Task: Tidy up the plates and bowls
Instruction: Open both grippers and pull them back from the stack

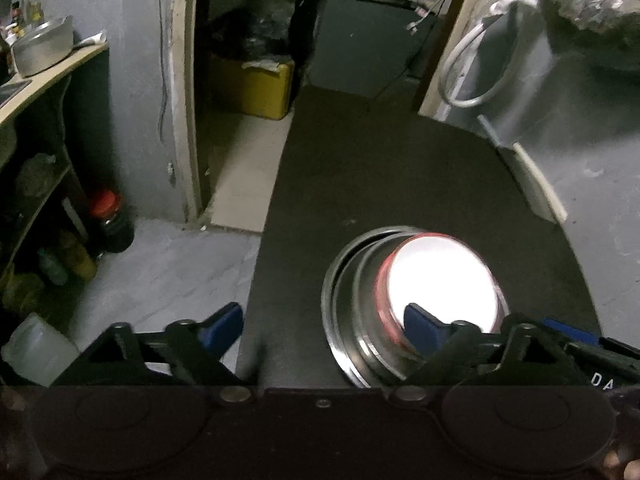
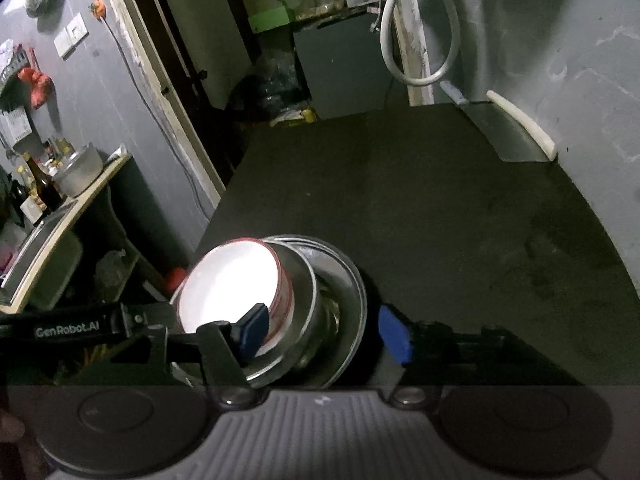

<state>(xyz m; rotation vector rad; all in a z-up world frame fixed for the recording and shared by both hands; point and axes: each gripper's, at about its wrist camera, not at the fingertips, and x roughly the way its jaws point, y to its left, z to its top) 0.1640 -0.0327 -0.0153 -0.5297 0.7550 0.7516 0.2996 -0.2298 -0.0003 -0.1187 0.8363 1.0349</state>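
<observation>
Stack at lower centre of dark table [image 2: 440, 200]: red-rimmed white bowl [image 2: 228, 280] nested in steel bowls [image 2: 304, 312] on steel plate [image 2: 352, 320]; left gripper [image 1: 320, 320] and right gripper [image 2: 320, 332] both spread wide, empty; a finger could knock the off-centre stack, tipping the bowl.

Both hand-held grippers, left [image 1: 324, 324] and right [image 2: 324, 334], apparently gape wide.
</observation>
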